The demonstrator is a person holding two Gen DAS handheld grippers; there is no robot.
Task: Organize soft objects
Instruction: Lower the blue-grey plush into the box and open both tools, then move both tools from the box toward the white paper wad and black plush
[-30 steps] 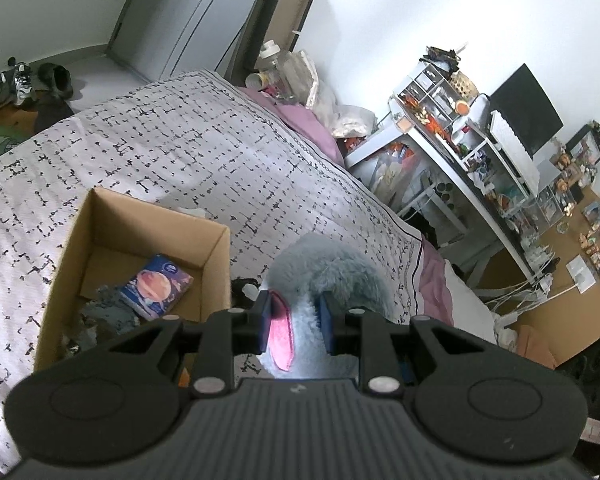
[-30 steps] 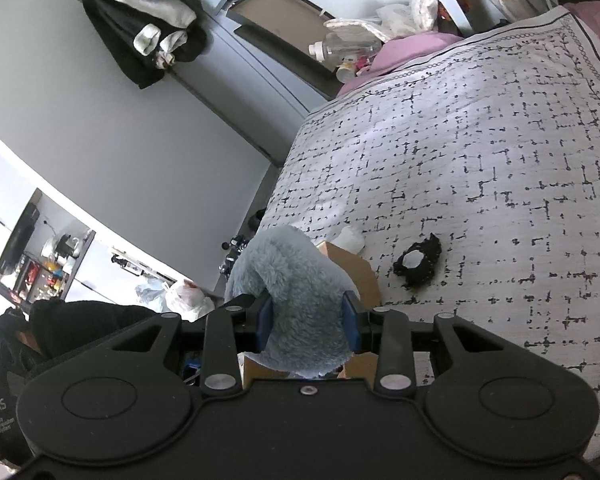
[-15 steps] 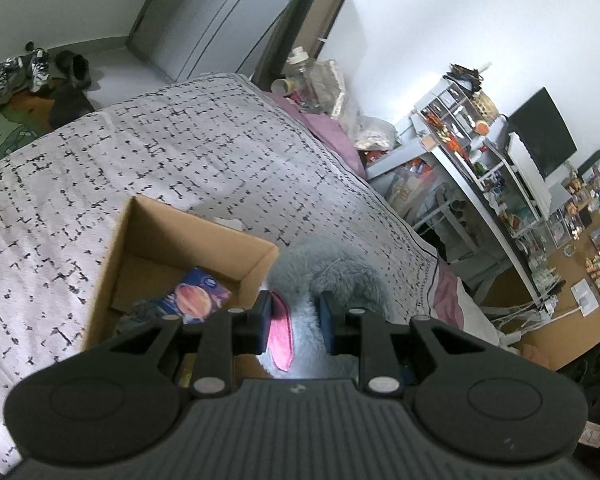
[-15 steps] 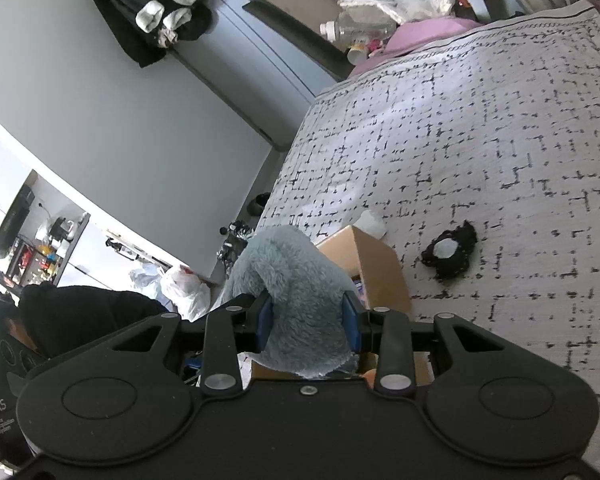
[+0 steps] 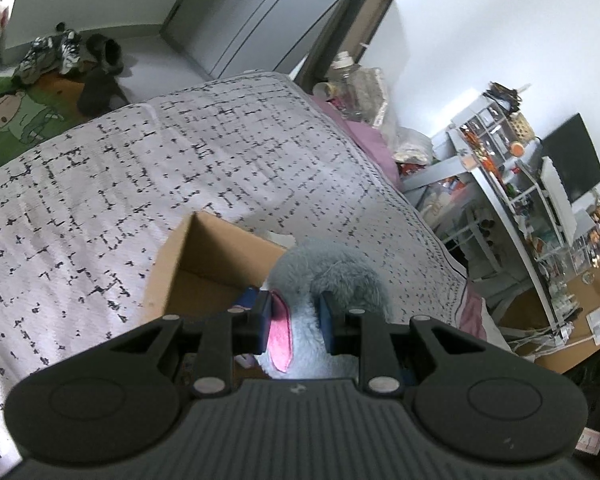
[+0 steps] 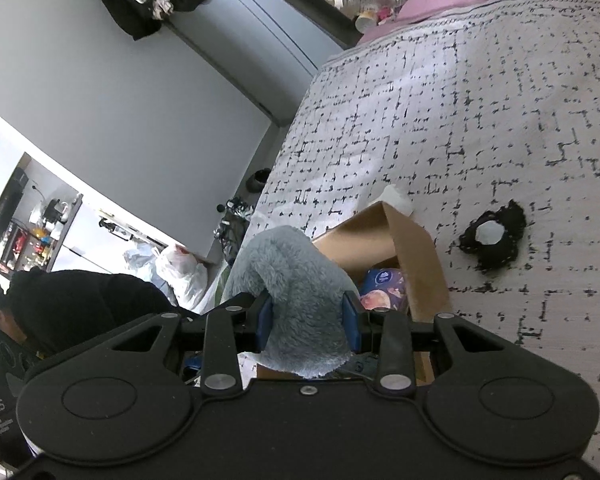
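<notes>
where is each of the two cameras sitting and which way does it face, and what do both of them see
Left wrist: sits on the left gripper, looking down along its fingers, shut on the grey plush toy, over the cardboard box and bed toward a cluttered desk.
Right wrist: sits on the right gripper, also clamped on the toy, facing the bed, a small black item and grey wall; a person in black shows at left.
Shared: toy, box, bed.

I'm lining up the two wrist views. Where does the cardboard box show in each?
Left wrist: cardboard box sits lower centre-left on the bed, just beyond the left gripper.
Right wrist: cardboard box sits centre-right, behind the right gripper.
Shared landmark: the grey plush toy, clamped by both.
</notes>
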